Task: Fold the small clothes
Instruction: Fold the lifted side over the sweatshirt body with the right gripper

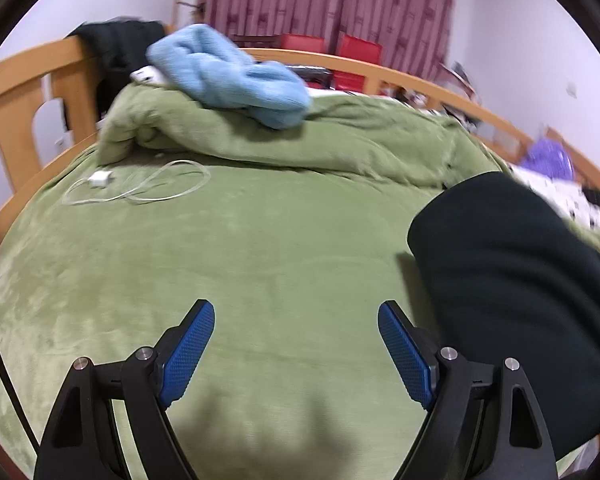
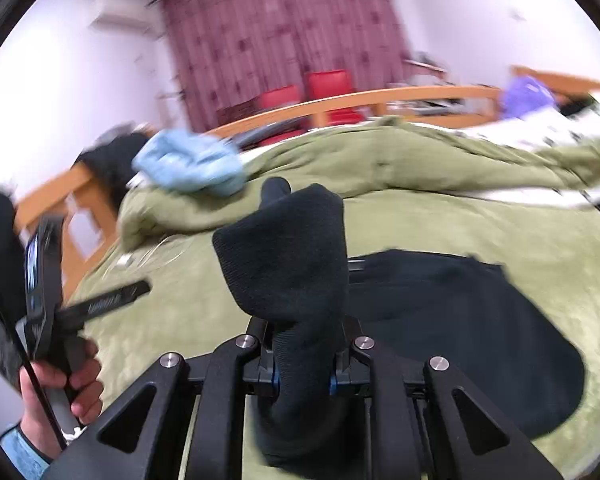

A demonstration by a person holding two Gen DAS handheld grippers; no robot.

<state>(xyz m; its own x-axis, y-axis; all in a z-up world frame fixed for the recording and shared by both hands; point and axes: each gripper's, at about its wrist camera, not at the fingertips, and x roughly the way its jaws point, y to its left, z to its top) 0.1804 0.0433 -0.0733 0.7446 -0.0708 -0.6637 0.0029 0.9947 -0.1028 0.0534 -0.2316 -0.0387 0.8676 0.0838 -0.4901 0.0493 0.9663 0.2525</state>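
Observation:
My right gripper point(image 2: 302, 364) is shut on a black knit garment point(image 2: 288, 264), and a fold of it stands up between the fingers. More black cloth point(image 2: 460, 340) lies on the green blanket point(image 2: 440, 224) to the right of it. In the left wrist view the black garment point(image 1: 512, 300) fills the right side. My left gripper point(image 1: 296, 320) is open and empty above the green blanket point(image 1: 240, 260), left of the garment. The left gripper also shows in the right wrist view point(image 2: 48, 280), held in a hand at the far left.
A light blue knit garment point(image 1: 228, 76) lies on the bunched green duvet point(image 1: 340, 136) at the back. A white charger and cable point(image 1: 132, 188) lie at back left. A wooden bed frame point(image 1: 16, 92) rims the bed. Red chairs point(image 1: 356, 56) and a curtain stand behind.

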